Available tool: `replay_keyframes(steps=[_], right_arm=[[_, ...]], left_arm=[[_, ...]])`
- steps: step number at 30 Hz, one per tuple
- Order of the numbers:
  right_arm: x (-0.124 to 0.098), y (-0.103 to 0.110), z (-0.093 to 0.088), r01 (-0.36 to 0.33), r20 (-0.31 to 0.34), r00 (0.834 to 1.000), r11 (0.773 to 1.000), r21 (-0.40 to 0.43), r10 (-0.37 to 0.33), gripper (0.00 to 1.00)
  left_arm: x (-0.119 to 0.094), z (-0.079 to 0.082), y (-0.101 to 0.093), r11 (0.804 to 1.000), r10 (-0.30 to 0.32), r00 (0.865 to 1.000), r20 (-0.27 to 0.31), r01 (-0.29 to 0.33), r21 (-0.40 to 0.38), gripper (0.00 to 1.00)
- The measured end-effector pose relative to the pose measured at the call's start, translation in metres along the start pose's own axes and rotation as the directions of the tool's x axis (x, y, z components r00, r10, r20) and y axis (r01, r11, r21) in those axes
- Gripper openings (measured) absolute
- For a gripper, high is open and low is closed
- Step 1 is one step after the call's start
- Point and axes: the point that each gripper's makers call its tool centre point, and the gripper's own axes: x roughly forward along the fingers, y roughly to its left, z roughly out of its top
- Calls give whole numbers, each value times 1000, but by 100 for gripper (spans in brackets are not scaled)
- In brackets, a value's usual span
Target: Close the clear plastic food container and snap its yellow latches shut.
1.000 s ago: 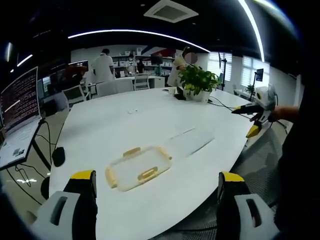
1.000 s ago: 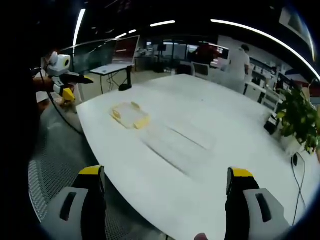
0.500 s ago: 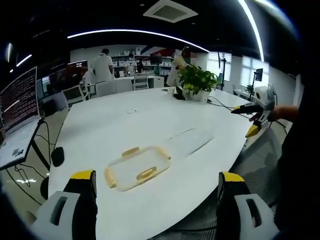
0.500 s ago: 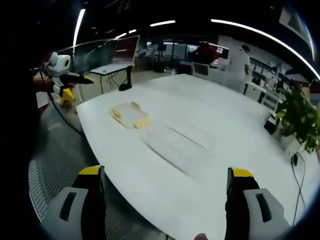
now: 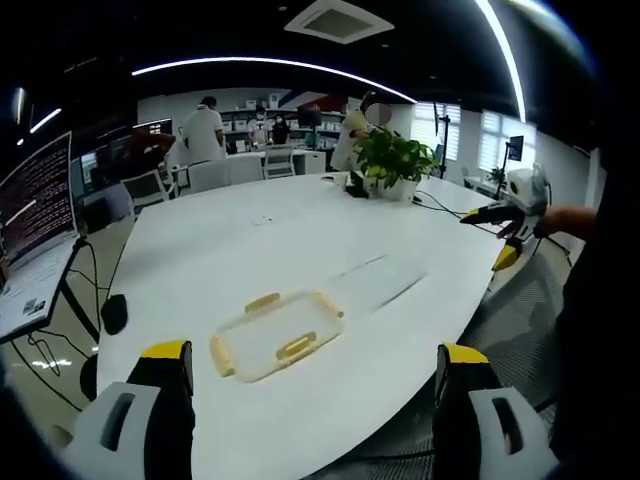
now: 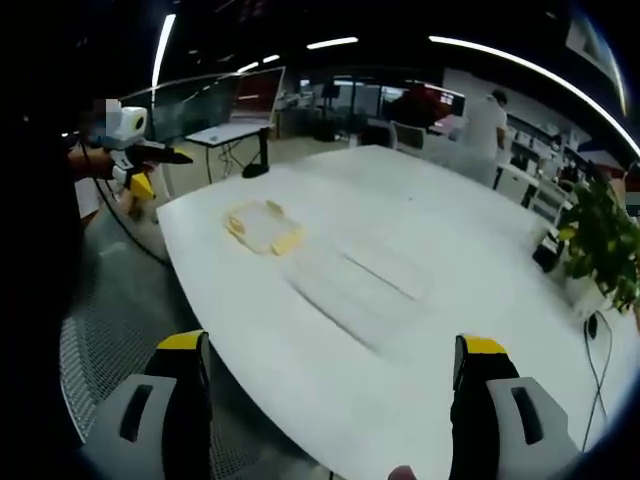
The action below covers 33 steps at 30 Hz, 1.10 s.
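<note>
lid [image 5: 276, 336]: clear, flat, rimmed with yellow latches [image 5: 295, 347]; it lies on the white tabletop [image 5: 250, 260], near the edge on my left gripper's side, in front of the left gripper [image 5: 310, 375].
container body [image 5: 385, 280]: a faint clear shape on the tabletop just right of the lid in the left gripper view, hard to make out; in the right gripper view it lies between the lid [image 6: 264, 226] and my right gripper [image 6: 335, 375].
left gripper: fingers wide apart, holding nothing, held back from the tabletop edge, well apart from the lid.
right gripper: fingers likewise wide apart and empty, off the tabletop's edge; it also shows at the far right of the left gripper view [image 5: 508, 222].
handling, judged: thin plastic, so probably light, fairly stiff but flexing at the middle, and slick on the smooth tabletop; it may slide when pushed.
where to hold, judged: pinch the lid by its rim beside a latch, not the flat middle; press each latch at its outer lip.
surroundings: a potted plant [image 5: 392, 160] at the far end, a laptop [image 5: 35, 225] to the left, people standing far off.
</note>
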Motion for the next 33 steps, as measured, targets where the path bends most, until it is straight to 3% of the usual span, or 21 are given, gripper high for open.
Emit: replay_keyframes(steps=[19, 33], right_arm=[[17, -11, 27, -75, -16, 997, 993, -92, 74, 99], [34, -13, 39, -159, -71, 986, 973, -169, 149, 97]], left_arm=[[0, 5, 29, 999, -13, 1000, -26, 14, 41, 99], [9, 1, 42, 994, -53, 995, -86, 60, 91, 96]])
